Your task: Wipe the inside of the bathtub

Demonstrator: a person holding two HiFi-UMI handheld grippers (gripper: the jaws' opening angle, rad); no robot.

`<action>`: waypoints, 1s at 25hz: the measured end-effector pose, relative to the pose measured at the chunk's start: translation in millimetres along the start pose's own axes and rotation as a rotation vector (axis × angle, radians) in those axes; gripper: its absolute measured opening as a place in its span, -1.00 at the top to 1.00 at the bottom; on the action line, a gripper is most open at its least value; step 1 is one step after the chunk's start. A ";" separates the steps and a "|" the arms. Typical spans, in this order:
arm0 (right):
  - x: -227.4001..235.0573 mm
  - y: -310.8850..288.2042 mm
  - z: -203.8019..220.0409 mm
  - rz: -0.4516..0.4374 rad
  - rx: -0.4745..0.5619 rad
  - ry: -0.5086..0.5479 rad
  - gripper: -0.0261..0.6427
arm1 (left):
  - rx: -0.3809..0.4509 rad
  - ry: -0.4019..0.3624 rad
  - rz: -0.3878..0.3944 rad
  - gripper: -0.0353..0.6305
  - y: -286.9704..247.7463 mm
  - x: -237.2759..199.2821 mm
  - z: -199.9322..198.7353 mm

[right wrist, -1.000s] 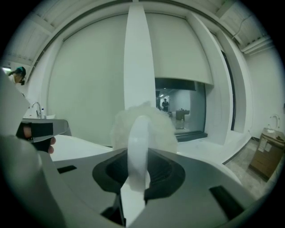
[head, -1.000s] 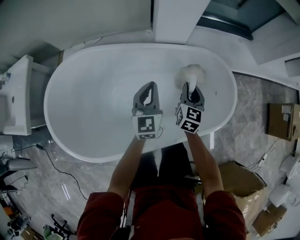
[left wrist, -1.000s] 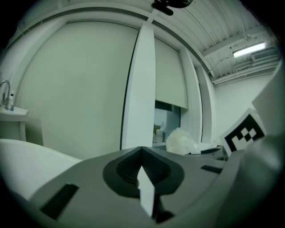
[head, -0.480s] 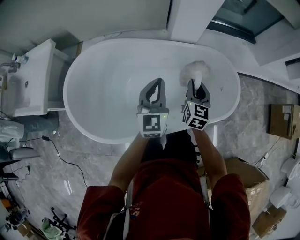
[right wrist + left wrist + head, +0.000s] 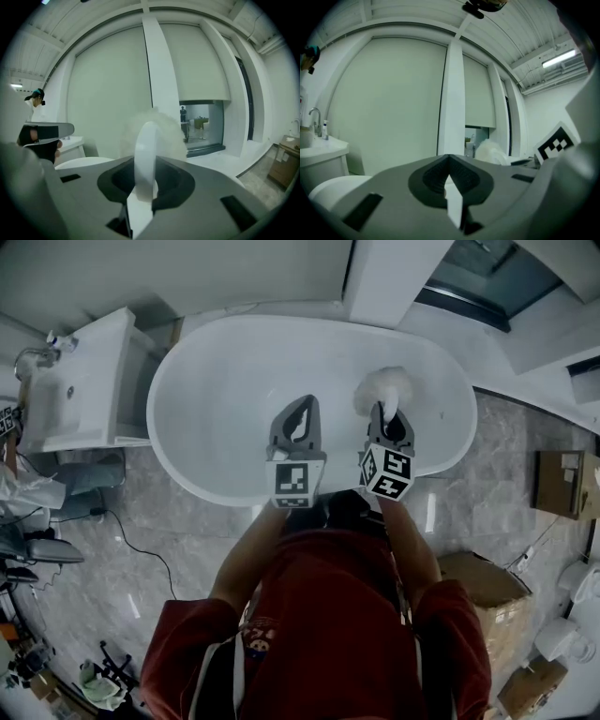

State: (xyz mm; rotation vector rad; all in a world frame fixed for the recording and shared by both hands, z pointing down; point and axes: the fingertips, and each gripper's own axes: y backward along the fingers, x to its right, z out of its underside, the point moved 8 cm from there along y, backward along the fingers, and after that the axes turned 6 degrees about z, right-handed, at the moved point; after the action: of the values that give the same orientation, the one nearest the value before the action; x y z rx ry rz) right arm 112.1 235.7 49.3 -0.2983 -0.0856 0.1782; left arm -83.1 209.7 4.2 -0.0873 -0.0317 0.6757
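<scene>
Bathtub [image 5: 234, 371] is lying directly in front of the person, a white oval whose long axis is running left to right across the head view, its right end sitting slightly lower in the picture. Its inside is looking bare and dry, as far as can be told.

Over the right half of the basin a fluffy white brush [image 5: 384, 386] is hanging, its long axis running away from the person, the soft head pointing toward the tub's far wall. The right gripper [image 5: 382, 414] is clenching the brush's flat white handle [image 5: 144, 154] between its jaws. In the right gripper view the handle is standing edge-on and the head is showing against the room's wall, not against tub enamel, so the brush is probably being held about level and clear of the surface.

The left gripper [image 5: 304, 403] is hovering just beside it over the middle of the basin, jaws pressed together on nothing.

Judging from this, the wiping stroke is not in contact right now; the step in hand is bringing the brush to the surface. The next move is calling for tipping the head downward and lowering it until the fibres are pressing on the inner wall, then sweeping along the tub's length.

A washbasin [image 5: 75, 381] is standing off the tub's left end.
</scene>
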 end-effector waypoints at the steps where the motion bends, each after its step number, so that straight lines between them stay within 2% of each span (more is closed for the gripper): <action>1: 4.8 1.5 -3.5 0.004 0.005 -0.002 0.65 | -0.003 0.000 -0.008 0.85 1.4 2.7 -3.1; 4: 17.1 -1.6 -18.6 -0.009 0.018 0.012 0.65 | 0.003 -0.009 -0.025 0.85 0.1 6.7 -14.9; 8: 17.2 -4.8 -38.7 -0.073 0.039 0.036 0.65 | 0.042 -0.046 -0.053 0.85 1.2 5.7 -32.2; 14: 2.3 -1.2 -57.4 -0.171 0.015 0.047 0.65 | 0.075 -0.043 -0.093 0.85 6.8 8.8 -50.7; 18: -5.1 11.6 -71.0 -0.240 0.030 0.088 0.65 | 0.101 -0.079 -0.109 0.85 11.8 14.1 -60.7; 22: -13.9 27.7 -87.8 -0.285 0.060 0.118 0.65 | 0.138 -0.045 -0.127 0.85 21.0 15.0 -74.2; 25: -19.5 38.3 -101.7 -0.307 0.107 0.144 0.65 | 0.141 -0.056 -0.131 0.85 27.0 14.0 -81.0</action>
State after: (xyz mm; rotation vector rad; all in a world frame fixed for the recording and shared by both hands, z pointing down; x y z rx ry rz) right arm 98.0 239.1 -60.2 -0.1876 0.0210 -0.1428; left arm -84.4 233.7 -78.9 0.0691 -0.0432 0.5476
